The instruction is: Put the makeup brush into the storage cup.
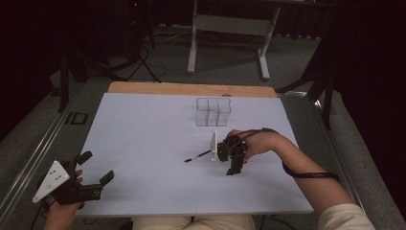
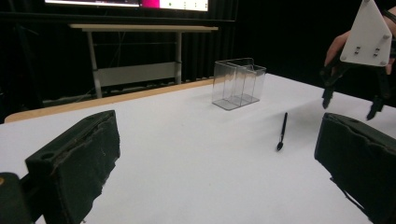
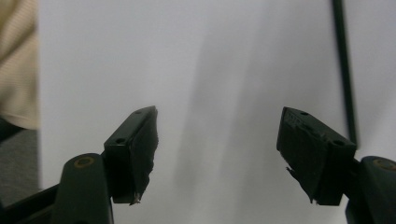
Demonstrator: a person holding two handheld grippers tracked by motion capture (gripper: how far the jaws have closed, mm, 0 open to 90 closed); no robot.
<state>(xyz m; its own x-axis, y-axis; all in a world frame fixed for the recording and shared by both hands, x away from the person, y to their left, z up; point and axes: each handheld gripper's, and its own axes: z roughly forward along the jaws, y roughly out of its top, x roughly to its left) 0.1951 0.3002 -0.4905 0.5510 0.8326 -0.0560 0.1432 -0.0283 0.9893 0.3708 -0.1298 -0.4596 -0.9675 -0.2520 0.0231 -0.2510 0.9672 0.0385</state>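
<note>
At the far left of the high view, your left hand holds the left gripper (image 1: 98,167) low over the near left corner of the white rectangular tabletop (image 1: 143,143). Its two black jaws stand wide apart with nothing between them, and its grey three-cornered plate sits on top. In the left gripper view the same two padded jaws rise at either edge of the frame, with bare table between them.

Moving right, a thin black pen-like stick (image 1: 197,156) lies flat on the white surface near the middle of the table, touching nothing. In the left gripper view the stick (image 2: 282,131) lies between that gripper's jaws in the frame but well beyond them, one end pointing toward the camera.

Behind the stick, toward the far edge, stands a clear plastic box with inner dividers (image 1: 213,111), upright, and well apart from the stick.

Just right of the stick, your right hand holds the right gripper (image 1: 233,171), tipped downward over the table. Its jaws are parted and grip nothing. In the right gripper view the two black jaws hang above white surface, and the stick (image 3: 344,70) runs as a dark line beyond the right-hand jaw, outside the gap. Whether the jaw tips touch the table cannot be told.
</note>
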